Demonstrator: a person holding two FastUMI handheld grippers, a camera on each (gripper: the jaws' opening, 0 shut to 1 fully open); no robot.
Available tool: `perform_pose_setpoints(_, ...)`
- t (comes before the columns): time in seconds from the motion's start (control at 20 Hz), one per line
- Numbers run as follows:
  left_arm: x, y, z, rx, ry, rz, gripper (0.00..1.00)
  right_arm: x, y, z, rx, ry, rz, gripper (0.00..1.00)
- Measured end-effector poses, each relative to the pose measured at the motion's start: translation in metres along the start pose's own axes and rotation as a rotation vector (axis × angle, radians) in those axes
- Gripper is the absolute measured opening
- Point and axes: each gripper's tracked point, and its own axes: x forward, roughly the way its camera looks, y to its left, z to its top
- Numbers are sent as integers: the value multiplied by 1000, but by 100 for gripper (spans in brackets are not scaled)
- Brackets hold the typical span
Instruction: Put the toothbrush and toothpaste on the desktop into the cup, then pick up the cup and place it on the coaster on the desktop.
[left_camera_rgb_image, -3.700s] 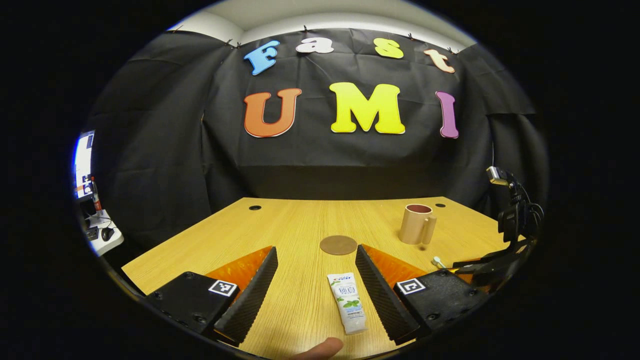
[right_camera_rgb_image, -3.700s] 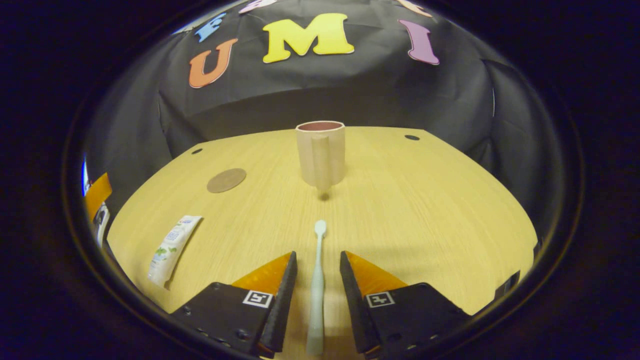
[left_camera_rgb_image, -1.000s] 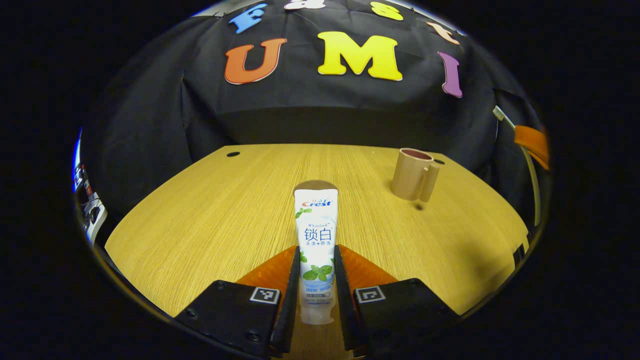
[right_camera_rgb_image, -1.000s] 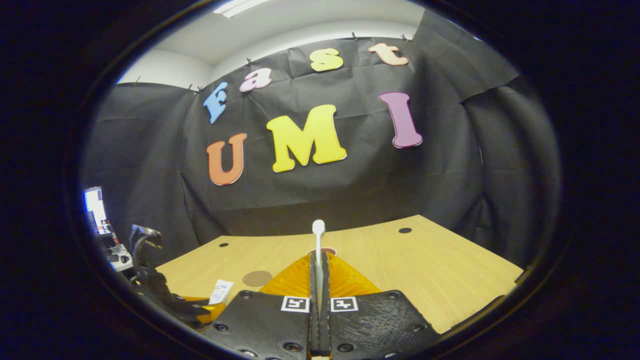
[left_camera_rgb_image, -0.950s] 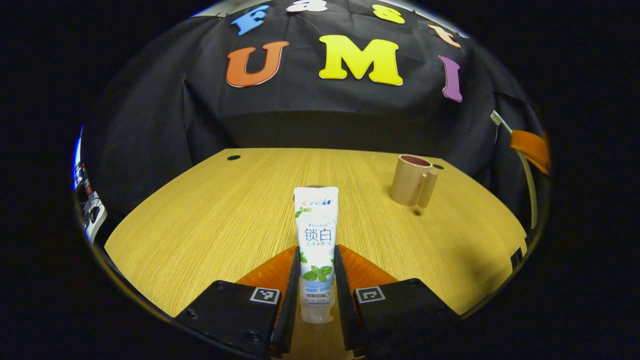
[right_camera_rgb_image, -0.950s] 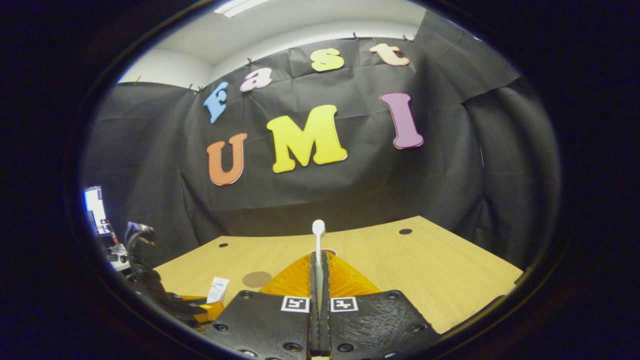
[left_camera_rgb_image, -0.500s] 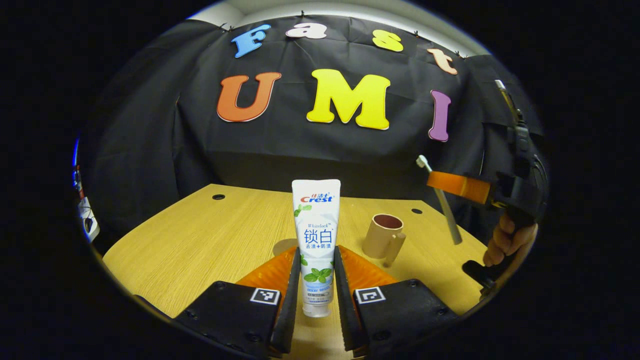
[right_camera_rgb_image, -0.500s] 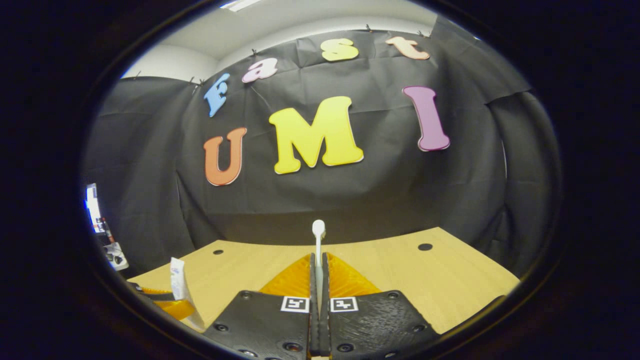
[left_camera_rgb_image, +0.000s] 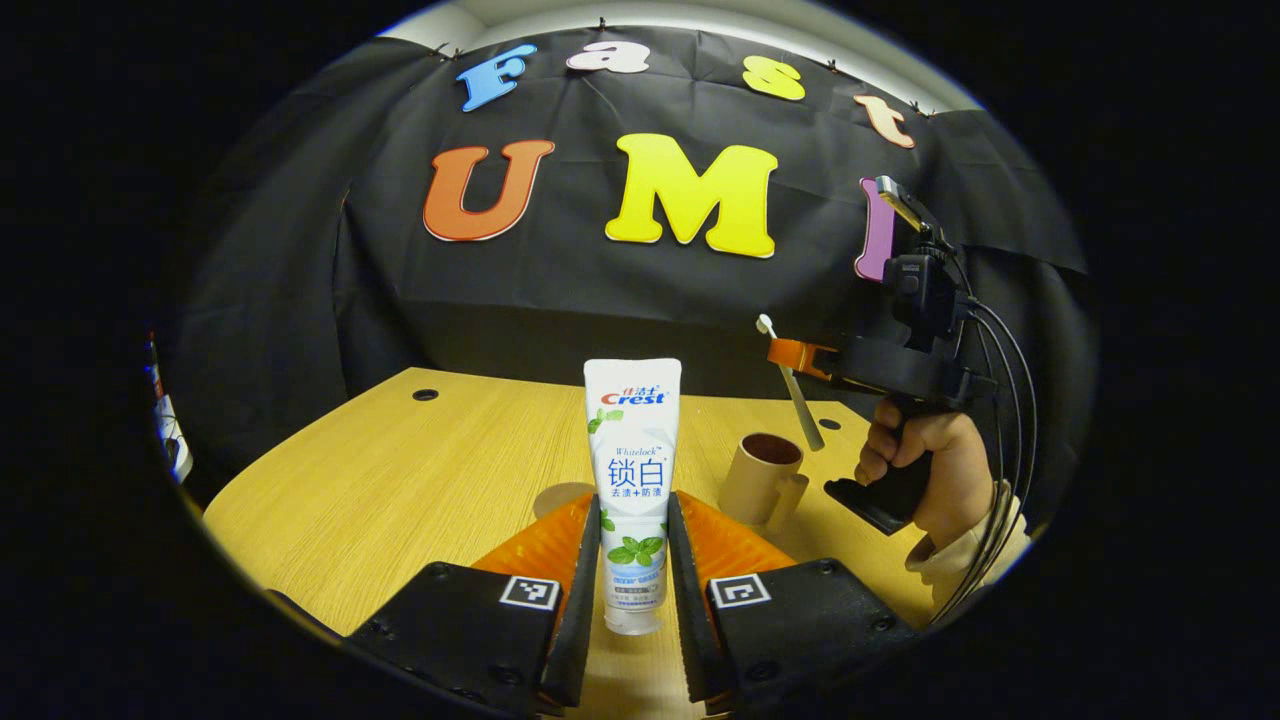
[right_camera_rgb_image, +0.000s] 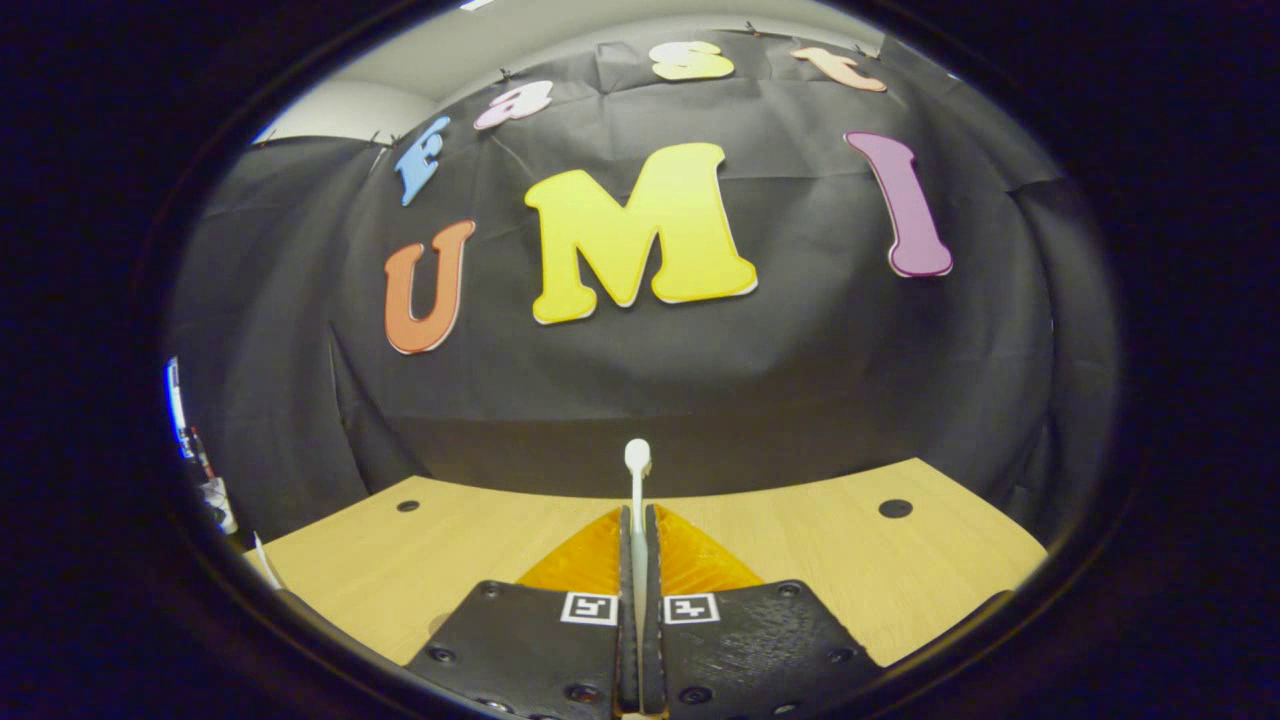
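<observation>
In the left gripper view my left gripper (left_camera_rgb_image: 632, 508) is shut on the white toothpaste tube (left_camera_rgb_image: 633, 450), which stands upright above the wooden table (left_camera_rgb_image: 400, 470). The tan cup (left_camera_rgb_image: 758, 480) stands to its right, handle toward me. Above the cup my right gripper (left_camera_rgb_image: 797, 355), held by a hand (left_camera_rgb_image: 930, 460), is shut on the white toothbrush (left_camera_rgb_image: 797, 395), head up, with the handle's lower end just over the cup's mouth. In the right gripper view the right gripper (right_camera_rgb_image: 637, 515) clamps the toothbrush (right_camera_rgb_image: 637, 462), which points up and forward. The brown coaster (left_camera_rgb_image: 558, 497) peeks out left of the tube.
The black cloth wall rises behind the table's far edge. Round cable holes (left_camera_rgb_image: 425, 395) (right_camera_rgb_image: 894, 508) sit near the far corners of the table (right_camera_rgb_image: 820, 545). Cables (left_camera_rgb_image: 1010, 400) trail from the right gripper's handle.
The right gripper has carried the toothbrush leftward and down until it hangs over the cup. My left gripper keeps the toothpaste lifted, almost still.
</observation>
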Motion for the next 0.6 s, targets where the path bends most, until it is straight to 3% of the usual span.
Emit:
perform_pose_setpoints(0.45,5,-7,-7,6,25,-2,41,4,-6,-9,-27,15,-5,4)
perform_pose_setpoints(0.6,6,-12,-7,11,28,-5,40,-4,-10,-14,-20,27,-10,13)
